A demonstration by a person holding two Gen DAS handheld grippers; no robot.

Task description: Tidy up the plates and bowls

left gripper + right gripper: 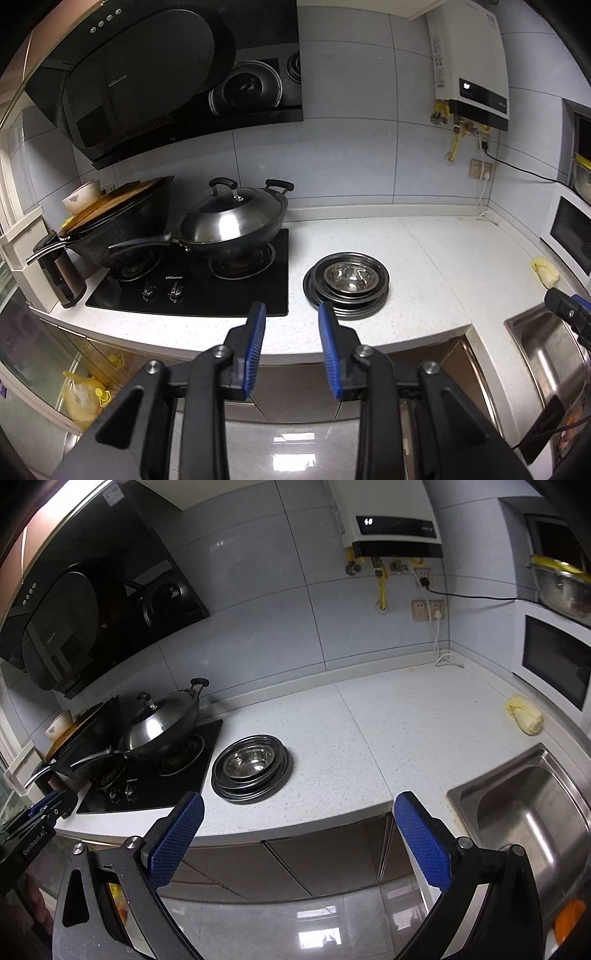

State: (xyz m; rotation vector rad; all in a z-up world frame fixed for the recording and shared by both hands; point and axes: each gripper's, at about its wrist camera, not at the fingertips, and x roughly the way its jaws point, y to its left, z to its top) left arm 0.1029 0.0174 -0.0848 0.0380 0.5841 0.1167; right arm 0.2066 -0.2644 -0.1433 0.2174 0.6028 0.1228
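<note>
A stack of dark metal plates (345, 301) (255, 788) sits on the white counter just right of the hob, with a shiny steel bowl (351, 278) (249, 762) nested on top. My left gripper (291, 312) hangs in front of the counter edge, short of the stack, its blue pads apart with nothing between them. My right gripper (299, 805) also stands back from the counter, jaws wide and empty, with the stack ahead and to its left. Each gripper shows at the edge of the other's view.
A black hob (192, 284) carries a lidded wok (232, 221) and a second dark pan (122, 225). A steel sink (532, 805) is set in at the right. A yellow cloth (524, 716) lies by the microwave (557, 661). A range hood (155, 70) overhangs the hob.
</note>
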